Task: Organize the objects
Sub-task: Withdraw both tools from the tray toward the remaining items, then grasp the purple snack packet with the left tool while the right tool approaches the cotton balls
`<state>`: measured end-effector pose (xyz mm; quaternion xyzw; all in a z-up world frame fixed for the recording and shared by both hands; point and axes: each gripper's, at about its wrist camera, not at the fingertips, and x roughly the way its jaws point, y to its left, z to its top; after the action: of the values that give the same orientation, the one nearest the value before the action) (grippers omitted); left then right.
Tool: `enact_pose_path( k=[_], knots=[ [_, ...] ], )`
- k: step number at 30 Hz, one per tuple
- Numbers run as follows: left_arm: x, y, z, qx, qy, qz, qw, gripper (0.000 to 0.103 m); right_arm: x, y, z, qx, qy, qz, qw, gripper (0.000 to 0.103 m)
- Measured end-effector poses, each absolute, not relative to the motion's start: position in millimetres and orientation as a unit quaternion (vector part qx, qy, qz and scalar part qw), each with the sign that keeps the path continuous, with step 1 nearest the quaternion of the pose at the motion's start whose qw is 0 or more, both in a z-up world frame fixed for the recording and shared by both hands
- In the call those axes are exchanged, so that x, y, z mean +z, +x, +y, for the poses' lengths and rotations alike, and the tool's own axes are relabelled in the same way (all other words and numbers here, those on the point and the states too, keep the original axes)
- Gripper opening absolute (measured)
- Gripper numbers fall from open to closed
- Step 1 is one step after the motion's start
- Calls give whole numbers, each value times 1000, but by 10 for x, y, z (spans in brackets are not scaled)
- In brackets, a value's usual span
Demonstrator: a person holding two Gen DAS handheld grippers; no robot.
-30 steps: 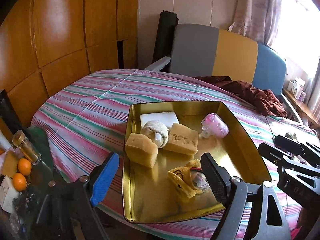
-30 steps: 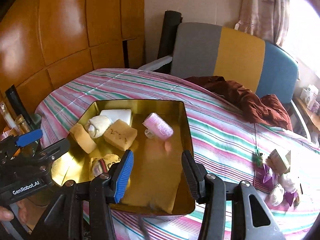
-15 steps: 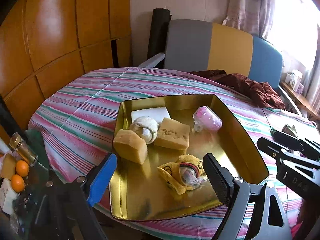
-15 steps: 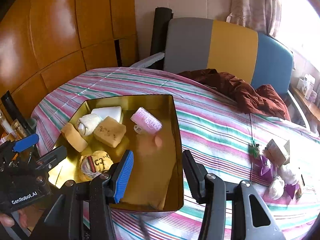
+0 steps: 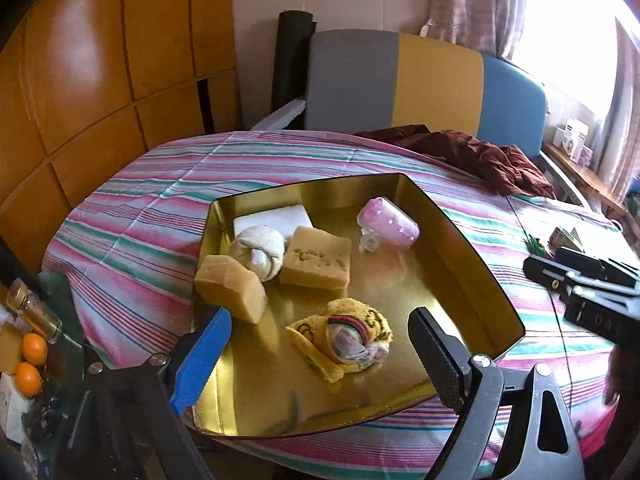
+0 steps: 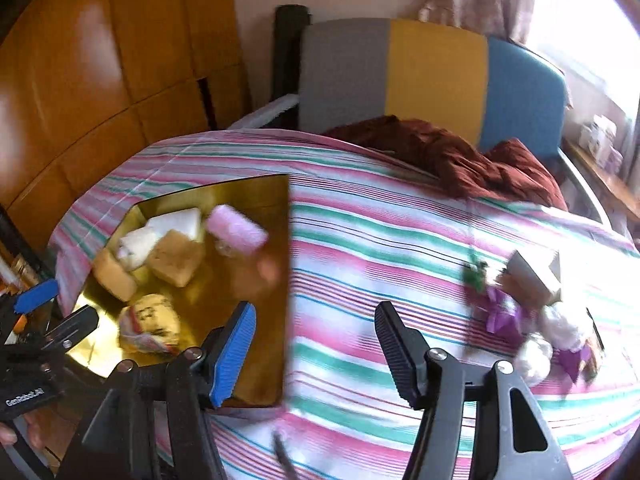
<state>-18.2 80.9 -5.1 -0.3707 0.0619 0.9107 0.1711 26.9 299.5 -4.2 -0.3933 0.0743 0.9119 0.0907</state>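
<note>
a shallow rectangular gold metal tray (image 5: 472, 248) sits on a table covered with a pink, green and white striped cloth (image 5: 152, 240). six things lie in the tray, none of them held. two tan rectangular soap-like blocks: one (image 5: 230, 289) near the tray's left wall, one (image 5: 316, 258) nearer the middle. one flat white rectangular block (image 5: 276, 216) sits at the back, and one knotted white cloth bundle (image 5: 260, 250) rests against it, between the two tan blocks and touching both. one pink cylindrical roller (image 5: 388, 227) lies on its side toward the back right, apart from the others. one yellow patterned fabric bundle with a striped band (image 5: 344, 338) lies toward the front.

the left gripper (image 5: 318, 354), with one blue finger pad and one black one, hovers over the tray's near edge, jaws spread wide with nothing between them. the right gripper (image 6: 316, 350) is also spread wide and empty, above the striped cloth just right of the tray's right wall; this view is motion-blurred.

to the right on the cloth, well apart from the tray, is a cluster: one small tan cardboard box (image 6: 534, 274), purple ribbon-like pieces (image 6: 502, 316) and white fluffy pieces (image 6: 560, 326), too blurred to count. one crumpled dark red cloth (image 6: 460, 156) lies at the table's far side, before one chair back with grey, yellow and blue panels (image 6: 432, 80). two small oranges (image 5: 30, 360) and one small glass bottle with a gold cap (image 5: 34, 310) sit off the table's left edge.
</note>
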Motion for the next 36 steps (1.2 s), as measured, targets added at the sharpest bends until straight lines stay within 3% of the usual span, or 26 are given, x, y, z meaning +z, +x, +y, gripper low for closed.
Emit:
enact_pose_path(
  k=[7,15,20,28,32,35,36],
  knots=[
    [10,-166,1055,903,-366,78,209,91,98,547,3949,901,-380,110,180,63],
    [78,-56,1607,885,-359,113,274,91,-1,1114,5201,855,-354,211,314,63],
    [104,-1,2013,870,-358,136,310,91,-157,1298,5439,833,-341,291,324,63],
    [13,29,2845,835,-374,164,370,88,-101,1427,5535,834,-307,327,321,63],
    [-85,4,3227,812,-394,170,395,77,-145,1464,5627,827,-301,361,309,63],
    [-152,29,3497,803,-380,204,411,64,-170,1448,5644,825,-306,365,305,63],
    [-176,56,3624,793,-365,229,430,64,-172,1447,5642,825,-307,366,302,63]
  ],
)
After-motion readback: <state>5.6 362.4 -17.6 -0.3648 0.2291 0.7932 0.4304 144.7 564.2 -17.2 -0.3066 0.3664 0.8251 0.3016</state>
